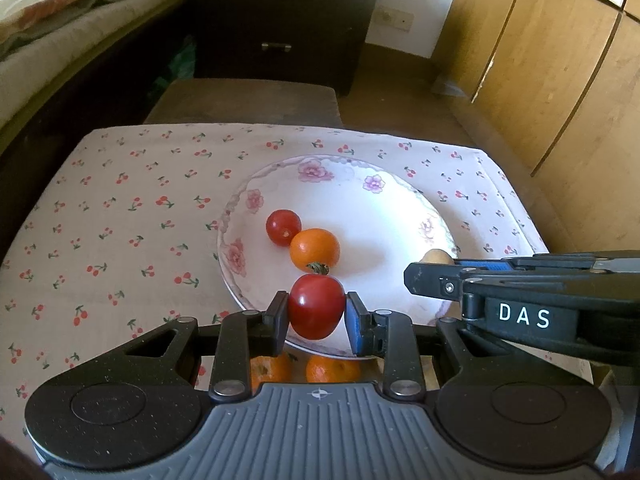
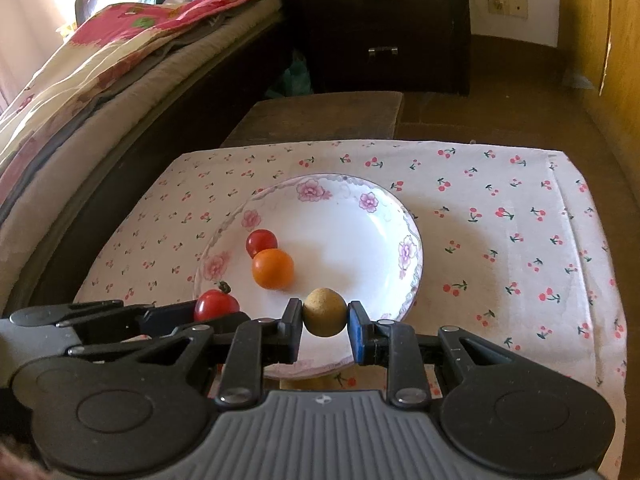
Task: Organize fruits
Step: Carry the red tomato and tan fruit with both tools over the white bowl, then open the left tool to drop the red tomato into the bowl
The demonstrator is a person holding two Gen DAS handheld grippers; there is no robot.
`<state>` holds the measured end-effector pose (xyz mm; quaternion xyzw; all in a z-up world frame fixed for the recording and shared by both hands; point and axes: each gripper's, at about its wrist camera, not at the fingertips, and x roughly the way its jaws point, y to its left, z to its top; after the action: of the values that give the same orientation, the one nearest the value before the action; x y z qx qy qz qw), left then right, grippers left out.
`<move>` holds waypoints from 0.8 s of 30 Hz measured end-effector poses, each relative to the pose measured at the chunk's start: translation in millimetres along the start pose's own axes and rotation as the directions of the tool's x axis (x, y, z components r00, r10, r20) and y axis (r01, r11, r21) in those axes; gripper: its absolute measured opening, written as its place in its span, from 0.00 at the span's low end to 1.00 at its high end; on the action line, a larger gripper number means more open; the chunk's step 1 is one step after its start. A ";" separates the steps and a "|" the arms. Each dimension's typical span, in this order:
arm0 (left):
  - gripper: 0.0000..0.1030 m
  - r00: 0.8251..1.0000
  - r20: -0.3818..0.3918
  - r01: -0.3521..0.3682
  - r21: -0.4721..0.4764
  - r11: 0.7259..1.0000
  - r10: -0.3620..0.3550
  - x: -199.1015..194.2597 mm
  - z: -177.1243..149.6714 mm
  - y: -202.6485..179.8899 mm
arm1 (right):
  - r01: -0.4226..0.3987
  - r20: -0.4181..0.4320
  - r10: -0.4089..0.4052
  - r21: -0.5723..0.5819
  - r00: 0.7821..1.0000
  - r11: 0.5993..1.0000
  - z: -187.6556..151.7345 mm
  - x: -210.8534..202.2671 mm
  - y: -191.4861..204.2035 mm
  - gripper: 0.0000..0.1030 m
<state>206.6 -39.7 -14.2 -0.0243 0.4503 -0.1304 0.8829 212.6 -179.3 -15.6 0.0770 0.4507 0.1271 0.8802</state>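
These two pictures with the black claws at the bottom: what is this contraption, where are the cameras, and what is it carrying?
There is no robot here. A person holds a two-finger gripper in each hand, and each carries a wide-angle camera looking along its fingers. One picture comes from the left gripper, the other from the right gripper. Each also shows the other gripper at its side. The left is shut on a red tomato; the right is shut on a small yellowish-brown fruit. Beneath them a flowered plate sits on a cherry-print cloth, already holding a smaller tomato and an orange fruit. Two more oranges lie near the plate's edge.
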 end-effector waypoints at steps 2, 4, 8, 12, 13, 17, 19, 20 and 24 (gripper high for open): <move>0.36 1.000 -0.002 -0.002 -0.005 1.000 0.002 2.3 1.2 1.1 | -0.001 -0.002 0.001 0.001 1.000 1.000 1.0 2.2 -0.9 0.26; 0.35 1.000 -0.005 -0.005 -0.007 1.000 0.005 4.4 1.5 1.7 | 0.002 -0.005 -0.002 0.000 1.000 1.000 1.1 4.2 -1.1 0.26; 0.35 1.000 -0.013 -0.017 -0.004 1.000 0.017 7.4 0.4 2.3 | 0.010 -0.014 -0.010 -0.010 1.000 1.000 0.8 8.3 0.3 0.26; 0.34 1.000 -0.004 -0.021 -0.006 1.000 0.021 6.9 1.0 3.1 | 0.009 -0.008 -0.009 -0.014 1.000 1.000 2.0 9.0 1.5 0.26; 0.35 1.000 -0.003 -0.022 -0.007 1.000 0.022 6.6 1.1 3.2 | 0.009 -0.006 -0.009 -0.015 1.000 1.000 1.7 8.7 1.5 0.27; 0.36 1.000 0.001 -0.023 -0.010 1.000 0.023 5.5 1.5 3.4 | 0.012 -0.003 -0.012 -0.017 1.000 1.000 0.9 8.5 1.6 0.27; 0.37 1.000 0.005 -0.023 -0.012 1.000 0.023 3.6 2.0 3.4 | 0.015 -0.001 -0.015 -0.019 1.000 1.000 0.4 8.3 2.1 0.27; 0.38 1.000 0.008 -0.024 -0.013 1.000 0.024 2.7 2.3 3.5 | 0.014 0.001 -0.014 -0.018 1.000 1.000 0.6 7.9 1.9 0.27; 0.40 1.000 0.014 -0.022 -0.022 1.000 0.023 0.5 3.0 4.9 | 0.016 0.008 -0.015 -0.019 1.000 1.000 1.8 5.9 2.6 0.27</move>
<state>210.3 -35.3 -13.6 -0.0298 0.4458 -0.1153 0.8872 216.9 -175.1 -18.5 0.0655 0.4465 0.1244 0.8837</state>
